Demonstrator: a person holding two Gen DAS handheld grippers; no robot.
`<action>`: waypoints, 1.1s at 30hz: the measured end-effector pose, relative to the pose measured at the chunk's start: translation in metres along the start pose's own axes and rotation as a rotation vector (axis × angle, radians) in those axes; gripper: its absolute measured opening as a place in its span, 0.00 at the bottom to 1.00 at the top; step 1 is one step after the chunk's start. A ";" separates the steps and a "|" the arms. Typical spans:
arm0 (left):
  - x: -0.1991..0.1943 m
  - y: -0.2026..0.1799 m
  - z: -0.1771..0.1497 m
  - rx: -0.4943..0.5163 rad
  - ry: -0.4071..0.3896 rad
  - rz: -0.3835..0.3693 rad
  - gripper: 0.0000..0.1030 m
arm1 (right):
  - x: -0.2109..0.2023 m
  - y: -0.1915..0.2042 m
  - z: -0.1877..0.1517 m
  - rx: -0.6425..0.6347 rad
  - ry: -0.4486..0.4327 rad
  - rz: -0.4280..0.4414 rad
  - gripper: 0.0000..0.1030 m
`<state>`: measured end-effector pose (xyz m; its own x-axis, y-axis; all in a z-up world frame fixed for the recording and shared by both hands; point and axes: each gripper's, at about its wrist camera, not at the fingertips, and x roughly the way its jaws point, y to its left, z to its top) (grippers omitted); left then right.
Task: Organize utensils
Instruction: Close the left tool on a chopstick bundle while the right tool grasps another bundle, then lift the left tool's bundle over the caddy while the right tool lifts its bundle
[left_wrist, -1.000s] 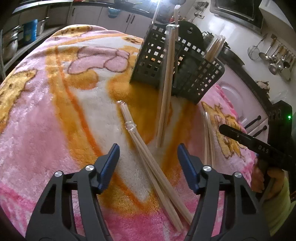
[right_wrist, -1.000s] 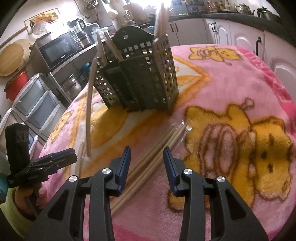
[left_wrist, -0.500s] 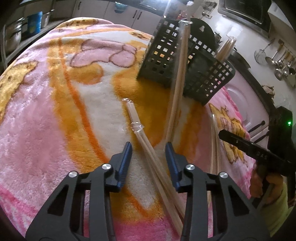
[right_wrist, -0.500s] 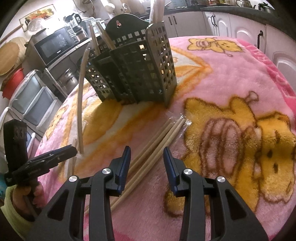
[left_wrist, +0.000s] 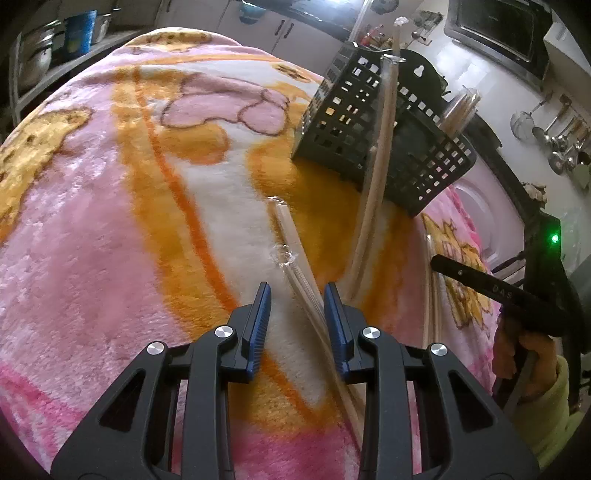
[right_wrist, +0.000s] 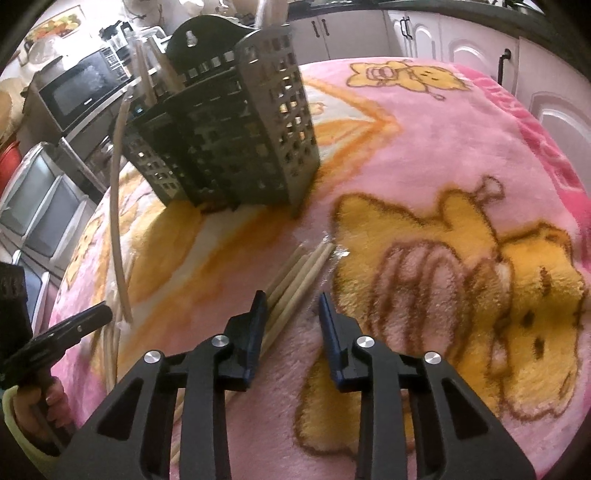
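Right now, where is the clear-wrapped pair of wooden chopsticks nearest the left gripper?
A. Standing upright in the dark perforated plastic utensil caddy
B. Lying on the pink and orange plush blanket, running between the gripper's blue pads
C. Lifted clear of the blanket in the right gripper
B: the clear-wrapped pair of wooden chopsticks lies flat on the pink and orange plush blanket, passing between the closing left gripper pads, short of the dark perforated plastic utensil caddy.

a fluffy pink blanket (right_wrist: 461, 122) printed with yellow cartoon bears and orange bands covers the table. behind it, a black microwave (right_wrist: 79, 94) sits on a counter, with white cabinet doors (right_wrist: 436, 37) along the far wall. ladles and strainers (left_wrist: 554, 129) hang on a white wall, near a blue bucket (left_wrist: 79, 35) on a shelf.
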<state>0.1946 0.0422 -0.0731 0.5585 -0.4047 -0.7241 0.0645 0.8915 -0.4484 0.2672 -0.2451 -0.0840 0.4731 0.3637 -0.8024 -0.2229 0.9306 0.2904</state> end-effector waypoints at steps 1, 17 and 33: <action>-0.001 0.001 0.000 -0.004 0.000 -0.002 0.22 | 0.000 -0.002 0.001 0.005 0.005 0.002 0.25; 0.007 0.002 0.008 -0.013 0.023 0.002 0.14 | 0.009 -0.008 0.011 0.037 0.015 0.000 0.14; -0.029 0.010 0.009 -0.008 -0.069 -0.004 0.07 | -0.038 0.008 0.012 -0.005 -0.130 0.116 0.06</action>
<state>0.1864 0.0647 -0.0516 0.6144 -0.3925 -0.6845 0.0602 0.8883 -0.4553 0.2574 -0.2511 -0.0452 0.5503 0.4712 -0.6893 -0.2866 0.8820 0.3741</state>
